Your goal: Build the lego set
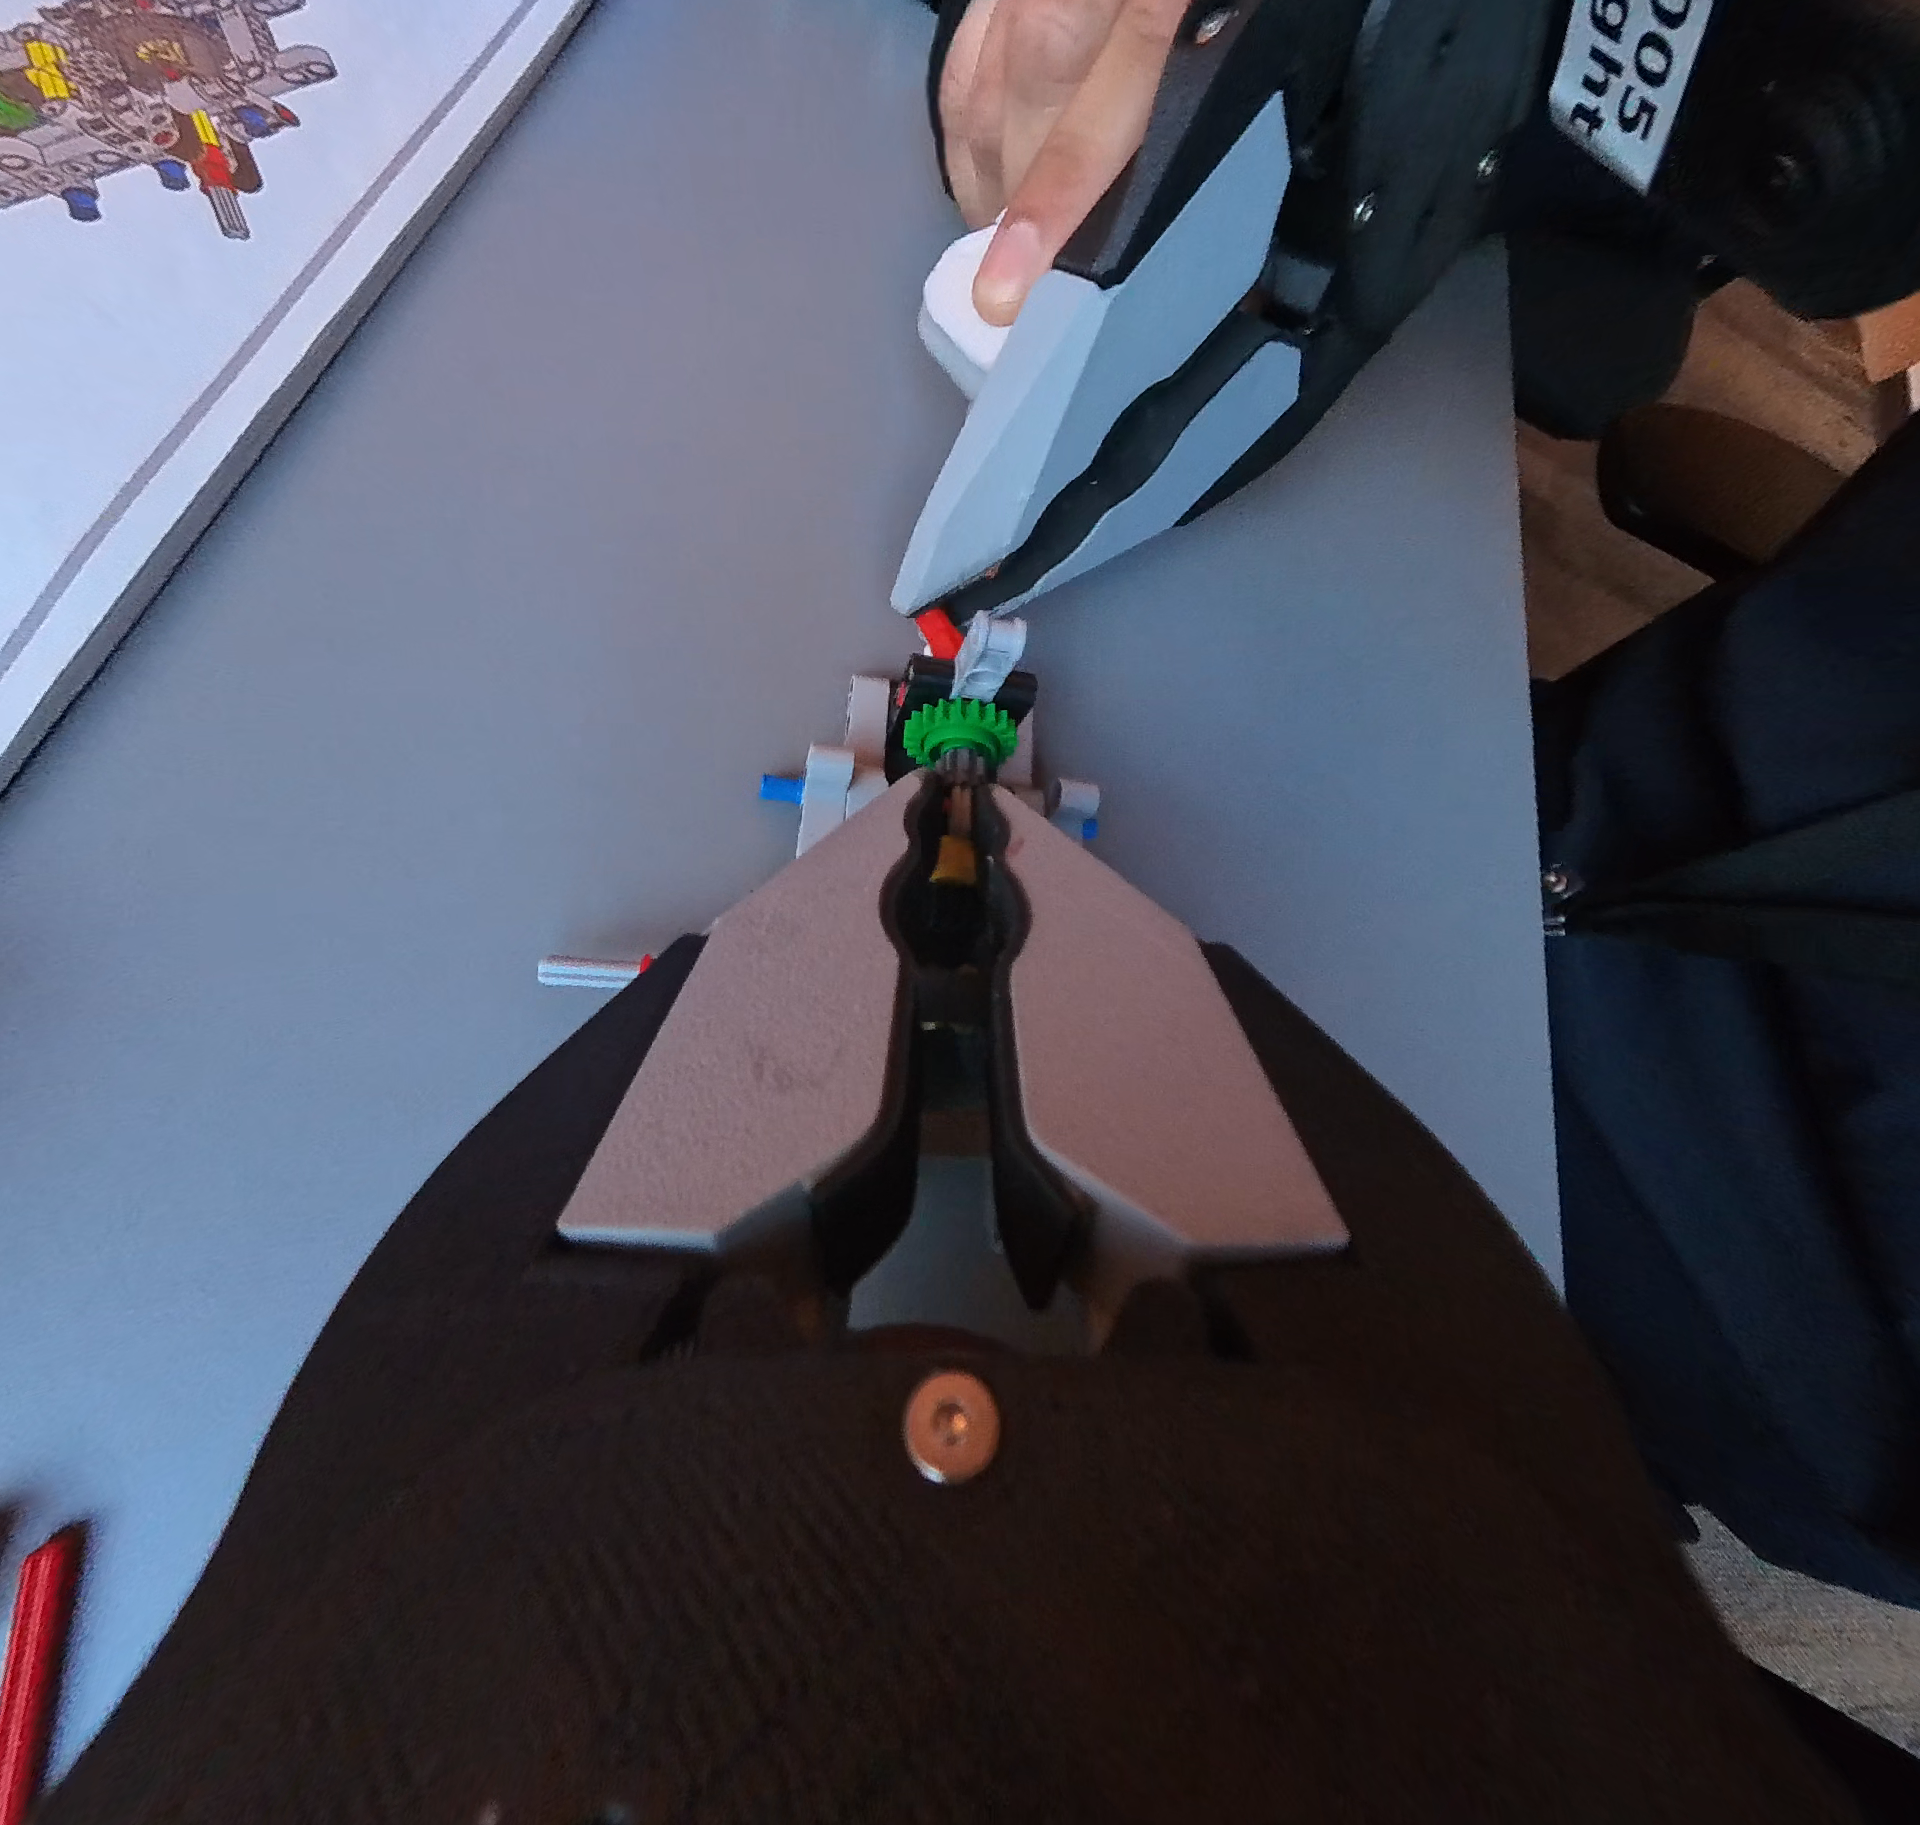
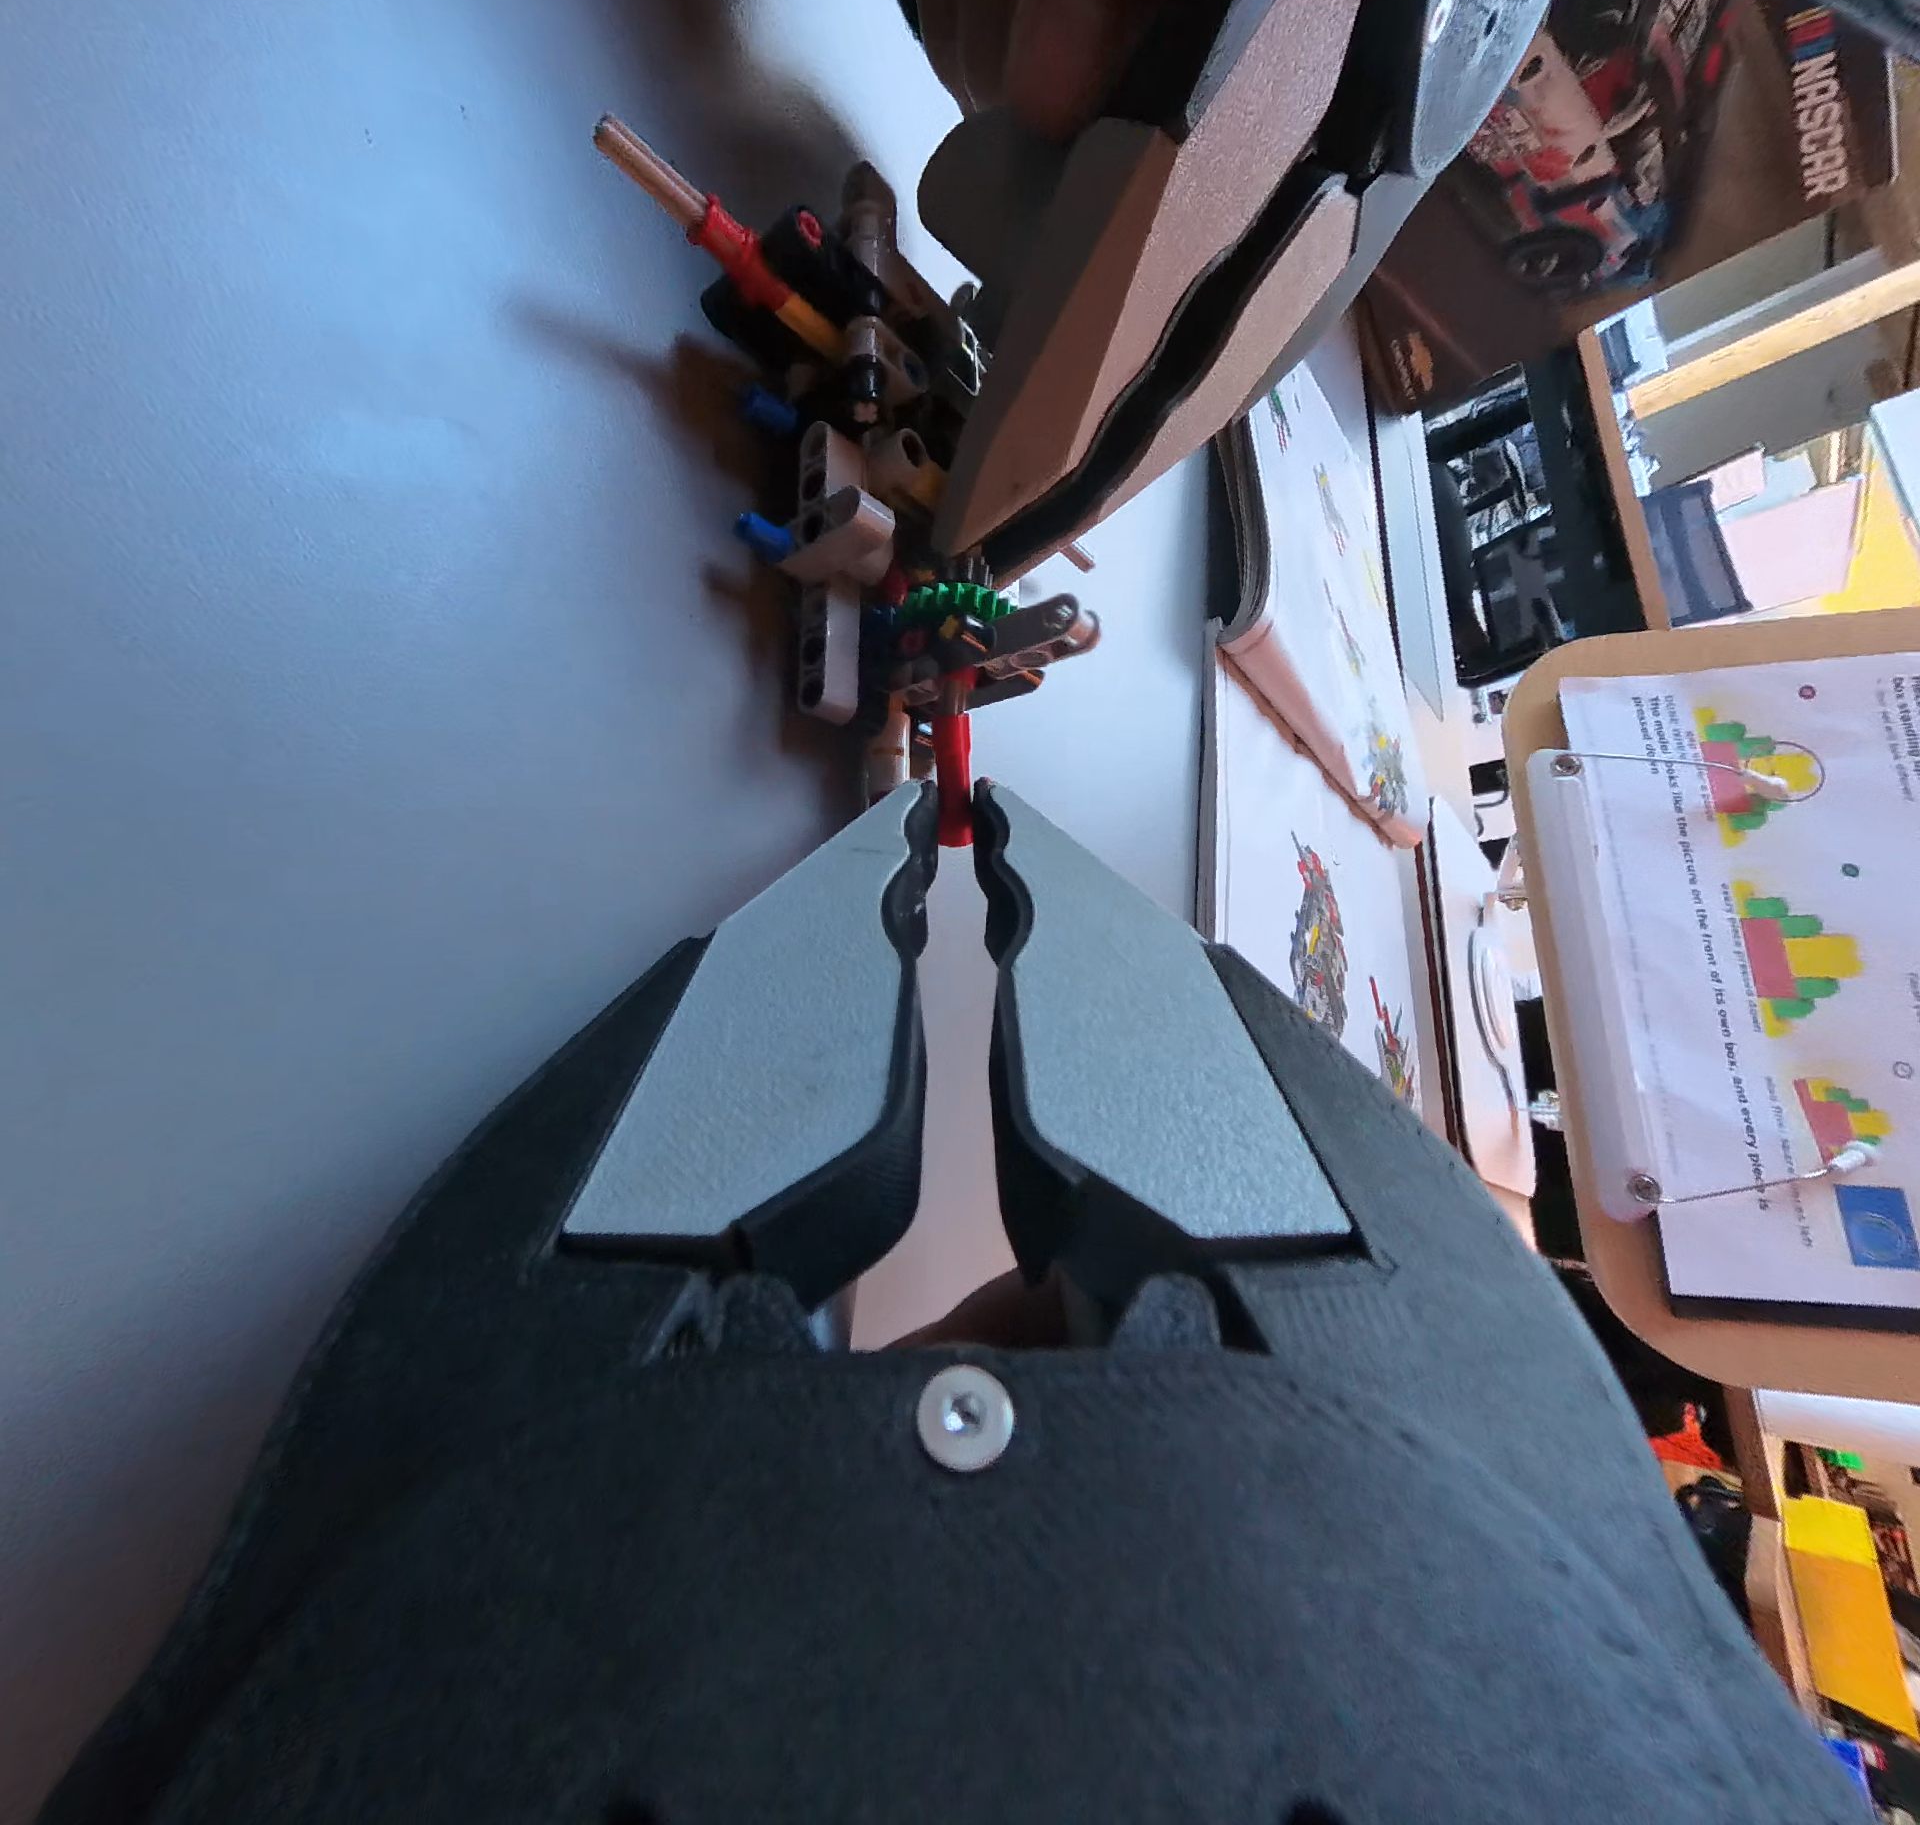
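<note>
Counter (image 1: 520, 580), grey: carries all items below.
Instruction booklet (image 1: 343, 61), open, far corner of counter.
Right gripper (image 2: 954, 807) w/ hand (image 1: 1039, 82): fingers pinching red peg (image 2: 954, 757) that sticks out of brick assembly.
Left gripper (image 1: 961, 788): fingers nearly together, pinching dark axle (image 1: 961, 765) just behind green gear.
Brick assembly (image 1: 831, 788), grey/black, mid-counter, btwn both grippers.
Green gear (image 1: 951, 731), on assembly top.
Grey axle (image 1: 587, 972), loose, beside left gripper.

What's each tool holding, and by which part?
Right tool: red axle, by its free end. Left tool: the shaft behind the green gear.
</note>
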### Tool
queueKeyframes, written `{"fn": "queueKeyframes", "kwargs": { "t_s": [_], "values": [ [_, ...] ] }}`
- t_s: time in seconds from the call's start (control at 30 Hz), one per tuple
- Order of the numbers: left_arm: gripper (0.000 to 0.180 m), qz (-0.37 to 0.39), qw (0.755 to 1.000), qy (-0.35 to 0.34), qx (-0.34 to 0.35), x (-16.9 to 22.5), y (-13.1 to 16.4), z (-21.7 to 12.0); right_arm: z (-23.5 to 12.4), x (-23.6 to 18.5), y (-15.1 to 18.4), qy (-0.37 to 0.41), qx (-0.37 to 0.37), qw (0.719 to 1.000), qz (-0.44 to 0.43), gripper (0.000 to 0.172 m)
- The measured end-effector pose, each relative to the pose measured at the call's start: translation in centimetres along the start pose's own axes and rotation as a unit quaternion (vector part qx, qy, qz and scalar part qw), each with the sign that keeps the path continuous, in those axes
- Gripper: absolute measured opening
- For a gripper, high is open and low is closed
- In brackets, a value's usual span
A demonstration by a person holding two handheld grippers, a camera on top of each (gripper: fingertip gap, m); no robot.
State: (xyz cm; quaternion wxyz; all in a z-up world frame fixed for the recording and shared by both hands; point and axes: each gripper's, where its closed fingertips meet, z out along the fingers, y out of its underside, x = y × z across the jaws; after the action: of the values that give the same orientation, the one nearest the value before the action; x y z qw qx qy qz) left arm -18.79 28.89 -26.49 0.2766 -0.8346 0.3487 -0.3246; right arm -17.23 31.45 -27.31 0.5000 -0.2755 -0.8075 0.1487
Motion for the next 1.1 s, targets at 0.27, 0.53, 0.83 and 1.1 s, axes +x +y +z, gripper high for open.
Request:
{"fn": "queueKeyframes", "kwargs": {
  "t_s": [0.27, 0.53, 0.83, 1.1],
  "values": [
    [0.004, -0.003, 1.0, -0.029, -0.007, -0.1, -0.1, 0.2, -0.2, 0.0, 0.4, 0.017, -0.082, 0.996, -0.027, 0.002],
    [0.003, -0.008, 0.999, -0.034, -0.008, 0.0, -0.2, 0.5, -0.7, 0.1, 0.4, 0.05, -0.154, 0.984, -0.069, 0.002],
    [0.003, -0.012, 0.999, -0.045, -0.004, -0.2, -0.4, 0.5, -1.5, 0.3, -0.2, 0.077, -0.209, 0.973, -0.052, 0.002],
    [0.003, -0.003, 0.999, -0.032, 0.0, -0.1, -0.4, 0.5, -1.2, 0.2, 0.1, 0.057, -0.144, 0.986, -0.068, 0.002]
  ]
}}
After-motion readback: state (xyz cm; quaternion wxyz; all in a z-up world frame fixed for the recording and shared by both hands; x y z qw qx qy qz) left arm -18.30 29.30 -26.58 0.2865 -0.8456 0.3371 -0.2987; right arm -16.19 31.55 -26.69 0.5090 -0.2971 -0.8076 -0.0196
